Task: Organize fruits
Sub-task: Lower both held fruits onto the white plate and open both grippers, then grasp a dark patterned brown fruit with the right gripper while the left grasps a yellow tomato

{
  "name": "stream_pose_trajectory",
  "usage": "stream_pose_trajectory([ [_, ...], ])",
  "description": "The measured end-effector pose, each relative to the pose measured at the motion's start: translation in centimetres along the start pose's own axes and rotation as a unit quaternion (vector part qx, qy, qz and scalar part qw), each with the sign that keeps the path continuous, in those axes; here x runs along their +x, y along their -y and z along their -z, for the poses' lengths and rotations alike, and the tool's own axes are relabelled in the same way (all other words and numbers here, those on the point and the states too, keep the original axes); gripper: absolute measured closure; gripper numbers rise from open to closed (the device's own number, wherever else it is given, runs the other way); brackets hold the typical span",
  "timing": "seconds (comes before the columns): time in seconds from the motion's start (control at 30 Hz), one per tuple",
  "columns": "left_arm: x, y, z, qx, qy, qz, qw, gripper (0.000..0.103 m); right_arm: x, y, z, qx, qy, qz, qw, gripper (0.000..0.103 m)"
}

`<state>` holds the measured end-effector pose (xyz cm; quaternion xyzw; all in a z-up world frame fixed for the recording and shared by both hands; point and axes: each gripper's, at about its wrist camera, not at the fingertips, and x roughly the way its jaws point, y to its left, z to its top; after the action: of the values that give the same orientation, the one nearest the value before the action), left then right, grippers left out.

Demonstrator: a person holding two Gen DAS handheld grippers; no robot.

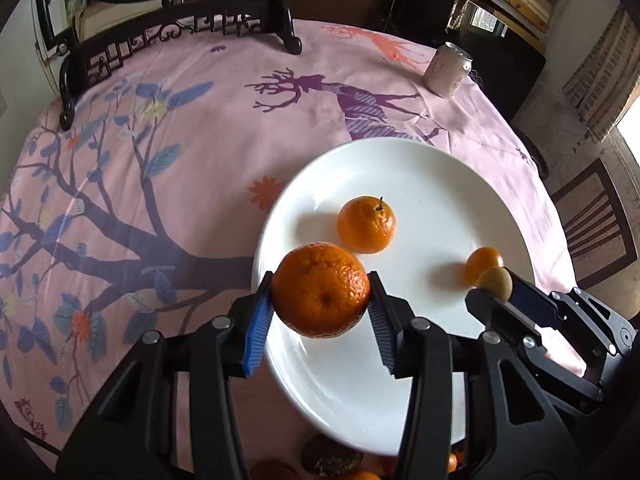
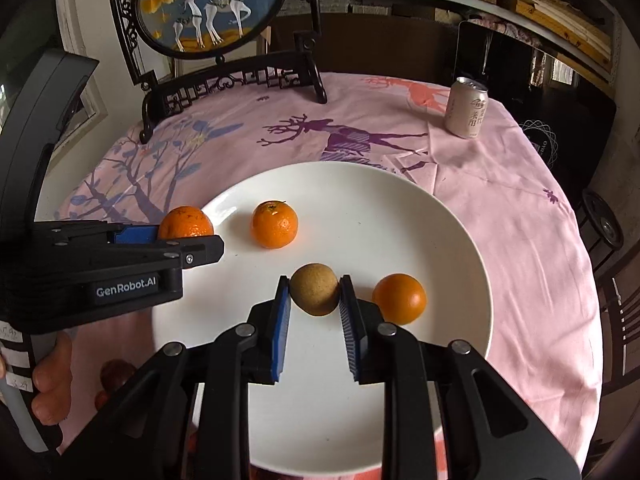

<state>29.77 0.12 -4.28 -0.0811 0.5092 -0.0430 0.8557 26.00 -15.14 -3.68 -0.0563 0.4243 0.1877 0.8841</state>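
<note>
A white plate [image 1: 420,168] lies on the pink tablecloth; it also shows in the right wrist view [image 2: 400,208]. My left gripper [image 1: 322,294] is shut on a large orange [image 1: 320,290] over the plate's left rim; it shows in the right wrist view [image 2: 186,222] too. My right gripper [image 2: 314,290] is shut on a brown kiwi [image 2: 314,288] above the plate; the kiwi shows in the left wrist view [image 1: 495,282]. A tangerine with a stem [image 1: 366,224] [image 2: 275,224] and a small orange [image 1: 482,262] [image 2: 399,298] rest on the plate.
A drink can [image 1: 448,70] [image 2: 467,108] stands at the table's far right. A dark carved stand with a round deer picture [image 2: 208,4] stands at the back left. More fruits [image 1: 332,458] lie near the plate's front edge. A chair [image 1: 596,220] is at right.
</note>
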Motion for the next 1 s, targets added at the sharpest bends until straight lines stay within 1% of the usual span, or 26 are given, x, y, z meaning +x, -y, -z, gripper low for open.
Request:
stream_pose_trajectory([
  [0.17,1.4,0.0,-0.9,-0.001,-0.005,0.005,1.0,0.057,3.8,0.4,-0.9,-0.018,-0.041,0.011,0.999,0.079],
  [0.3,1.8,-0.1,-1.2,-0.007,-0.009,0.012,0.9999,0.056,4.6,0.3,-0.9,-0.029,-0.041,0.016,0.999,0.078],
  [0.33,1.9,-0.1,-1.2,-0.009,-0.012,0.014,0.9998,0.056,4.6,0.3,-0.9,-0.032,-0.039,0.018,0.999,0.069],
  [0.37,1.6,-0.2,-1.2,-0.011,-0.011,0.017,0.9997,0.056,4.3,0.3,-0.9,-0.035,-0.036,0.023,0.998,0.048],
  [0.4,1.2,-0.2,-1.2,-0.01,-0.006,0.019,0.9998,0.053,3.6,0.3,-0.9,-0.034,-0.025,0.033,0.999,0.046],
  [0.43,0.4,-0.1,-1.1,-0.007,0.001,0.022,0.9997,0.046,2.8,0.2,-0.9,-0.033,-0.012,0.041,0.999,0.046],
  [0.53,-3.0,0.2,-0.1,0.006,0.031,0.028,0.9991,0.036,-0.7,0.0,-0.4,-0.033,0.007,0.041,0.999,0.046],
  [0.6,-5.7,0.5,1.4,0.019,0.052,0.033,0.9979,0.03,-3.6,-0.2,0.8,-0.029,0.022,0.046,0.998,0.046],
  [0.63,-7.0,0.6,2.4,0.025,0.061,0.035,0.9972,0.024,-5.0,-0.3,1.7,-0.026,0.029,0.046,0.998,0.045],
  [0.7,-9.3,0.7,4.9,0.036,0.08,0.039,0.9953,0.015,-7.9,-0.8,4.2,-0.014,0.044,0.044,0.998,0.038],
  [0.73,-10.2,0.8,6.3,0.042,0.09,0.038,0.9943,0.015,-9.0,-1.1,5.6,-0.007,0.051,0.047,0.998,0.031],
  [0.77,-11.0,0.8,7.8,0.048,0.098,0.034,0.9934,0.015,-10.1,-1.4,7.2,-0.001,0.058,0.051,0.997,0.03],
  [0.9,-12.8,0.9,13.4,0.067,0.11,0.037,0.991,0.014,-13.0,-2.5,12.0,0.022,0.071,0.048,0.996,0.03],
  [1.0,-13.3,0.6,16.5,0.073,0.113,0.031,0.9905,0.014,-14.2,-2.7,14.0,0.042,0.069,0.044,0.996,0.03],
])
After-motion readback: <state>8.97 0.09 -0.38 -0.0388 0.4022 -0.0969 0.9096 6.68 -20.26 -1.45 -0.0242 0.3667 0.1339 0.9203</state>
